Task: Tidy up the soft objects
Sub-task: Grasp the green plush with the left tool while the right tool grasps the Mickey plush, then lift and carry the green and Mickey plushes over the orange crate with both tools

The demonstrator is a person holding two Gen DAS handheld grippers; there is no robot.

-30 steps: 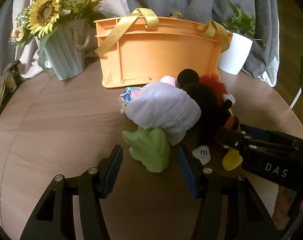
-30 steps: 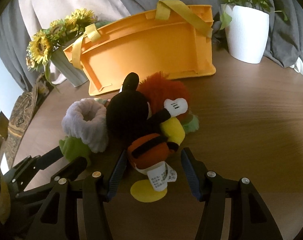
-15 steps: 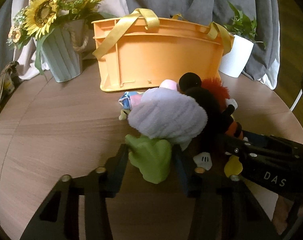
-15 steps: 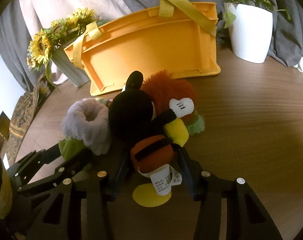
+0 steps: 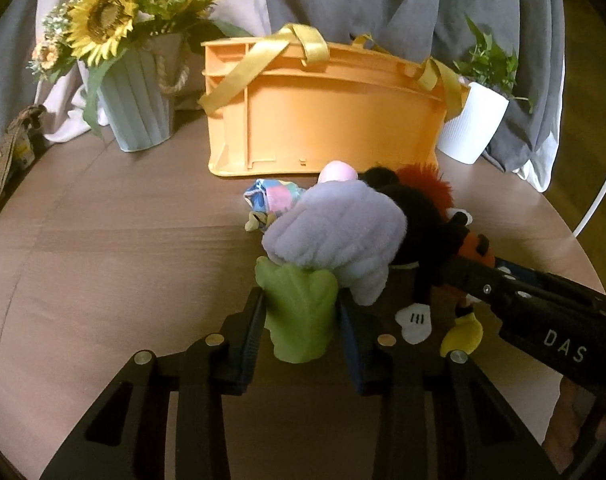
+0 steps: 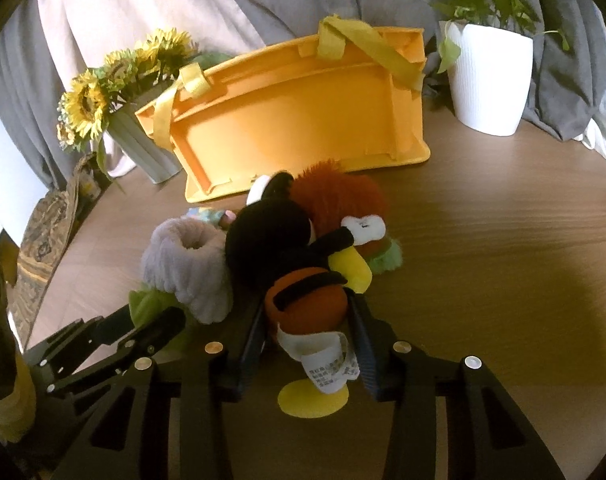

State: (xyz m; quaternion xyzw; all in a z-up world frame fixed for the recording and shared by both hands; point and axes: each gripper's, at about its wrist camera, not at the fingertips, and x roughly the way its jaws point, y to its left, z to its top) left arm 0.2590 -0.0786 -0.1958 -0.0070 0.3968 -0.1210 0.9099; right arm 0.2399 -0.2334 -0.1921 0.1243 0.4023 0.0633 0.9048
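A pile of soft toys lies on the round wooden table in front of an orange basket [image 5: 327,116] with yellow handles. My left gripper [image 5: 301,320] is shut on the green plush part [image 5: 299,312] under a lilac fluffy toy [image 5: 339,232]. My right gripper [image 6: 309,320] is shut on the orange body of a black mouse plush [image 6: 303,300], whose white label hangs between the fingers. The mouse plush also shows in the left wrist view [image 5: 423,216]. A red furry toy [image 6: 339,200] and a small pastel toy [image 5: 275,196] lie behind.
A grey vase of sunflowers [image 5: 135,96] stands at the back left. A white pot with a green plant [image 6: 489,80] stands at the back right. Grey and white drapes hang behind the table. The table edge [image 5: 575,240] curves at the right.
Both grippers moved forward into the pile and closed: the left on the green plush part, the right on the mouse plush's orange body.
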